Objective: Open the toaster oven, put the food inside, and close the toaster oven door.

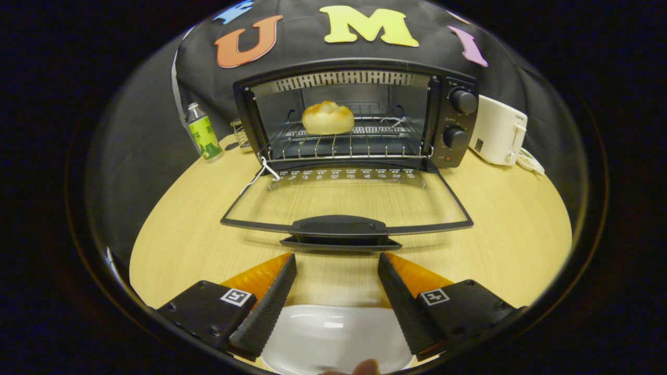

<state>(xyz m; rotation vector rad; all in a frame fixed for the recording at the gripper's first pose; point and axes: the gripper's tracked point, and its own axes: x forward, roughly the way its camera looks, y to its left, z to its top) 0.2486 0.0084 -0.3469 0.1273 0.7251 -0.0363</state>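
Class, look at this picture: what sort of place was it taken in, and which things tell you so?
Probably a staged kitchen-style booth, not a real kitchen: a toaster oven with its door open and a bun on its rack, a white appliance beside it, all on a wooden table. The gripper is open.

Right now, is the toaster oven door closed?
No, the door lies folded down flat, with the bread on the rack and the open gripper short of its handle.

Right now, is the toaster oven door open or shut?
Open: the door lies folded down flat ahead of the open gripper, and the bun sits on the rack inside.
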